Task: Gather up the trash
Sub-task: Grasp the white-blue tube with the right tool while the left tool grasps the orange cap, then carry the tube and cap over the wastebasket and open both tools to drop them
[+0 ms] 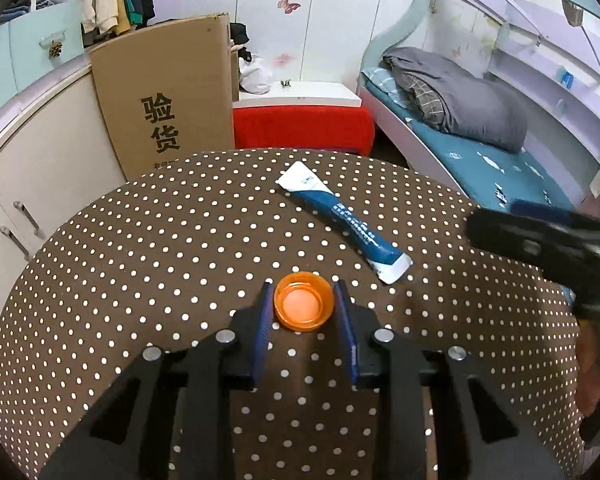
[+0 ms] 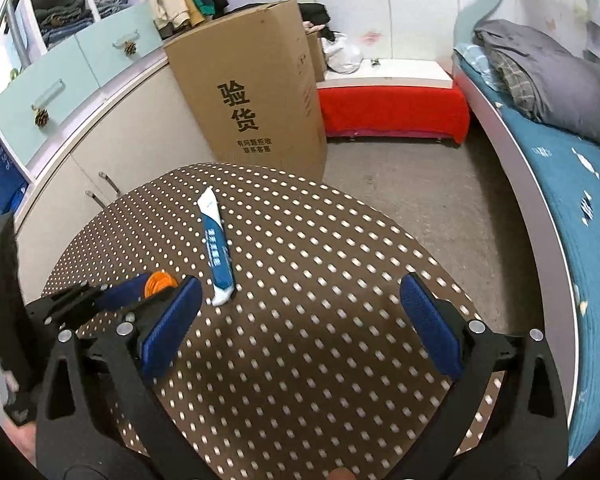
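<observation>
An orange bottle cap [image 1: 304, 306] lies open side up on the brown polka-dot tablecloth [image 1: 140, 260]. My left gripper [image 1: 304, 286] is shut on the cap, one blue pad against each side. The right wrist view shows that cap [image 2: 162, 282] between the left gripper's pads [image 2: 132, 290]. A blue-and-white squeeze tube [image 1: 344, 220] lies flat just beyond the cap, untouched. My right gripper [image 2: 300, 280] hovers open and wide over the cloth, nothing between its fingers, with the tube [image 2: 216, 248] ahead to its left. It appears blurred at the right edge of the left wrist view [image 1: 496, 218].
A tall cardboard box [image 2: 256, 104] stands on the floor behind the table, next to white cabinets [image 2: 80, 168]. A red-covered bench [image 2: 392, 108] sits against the back wall. A bed [image 2: 560, 184] with grey bedding runs along the right, bare floor [image 2: 400, 184] between.
</observation>
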Available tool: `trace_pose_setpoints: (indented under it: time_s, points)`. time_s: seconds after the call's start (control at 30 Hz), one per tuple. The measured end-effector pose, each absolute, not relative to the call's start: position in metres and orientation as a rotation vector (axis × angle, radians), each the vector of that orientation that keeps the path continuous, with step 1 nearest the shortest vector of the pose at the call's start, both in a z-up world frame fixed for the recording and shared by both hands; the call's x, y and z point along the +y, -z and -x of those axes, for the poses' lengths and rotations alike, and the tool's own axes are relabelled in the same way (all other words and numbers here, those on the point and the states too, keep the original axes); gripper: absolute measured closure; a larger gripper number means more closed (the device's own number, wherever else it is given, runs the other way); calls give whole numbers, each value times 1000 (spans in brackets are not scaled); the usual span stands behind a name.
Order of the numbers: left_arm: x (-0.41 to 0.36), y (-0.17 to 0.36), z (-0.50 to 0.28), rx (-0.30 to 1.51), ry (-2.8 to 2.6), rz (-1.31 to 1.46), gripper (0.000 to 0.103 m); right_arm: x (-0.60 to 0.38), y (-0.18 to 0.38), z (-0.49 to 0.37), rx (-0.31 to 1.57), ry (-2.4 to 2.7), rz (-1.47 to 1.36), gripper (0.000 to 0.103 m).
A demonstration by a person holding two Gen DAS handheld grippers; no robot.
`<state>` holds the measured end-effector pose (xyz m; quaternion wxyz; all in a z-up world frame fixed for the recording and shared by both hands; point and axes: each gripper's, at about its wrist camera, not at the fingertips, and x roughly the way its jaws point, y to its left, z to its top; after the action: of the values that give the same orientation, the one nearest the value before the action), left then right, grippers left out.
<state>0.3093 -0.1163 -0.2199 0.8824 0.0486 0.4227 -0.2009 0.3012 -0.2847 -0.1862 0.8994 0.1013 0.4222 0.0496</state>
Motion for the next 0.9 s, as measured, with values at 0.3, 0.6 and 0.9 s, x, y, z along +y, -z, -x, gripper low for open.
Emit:
trace_pose_setpoints:
  time_s: [0.3, 0.6, 0.9]
  points:
    - [-73, 216, -290, 854, 344, -52, 74, -222, 210, -349, 920, -178, -47, 38]
    - [-49, 199, -268, 832, 326, -7, 74, -206, 208, -327, 879, -200, 22, 90]
    - [-71, 185, -222, 813, 384, -3, 74, -260, 187, -249, 844, -222, -164, 90]
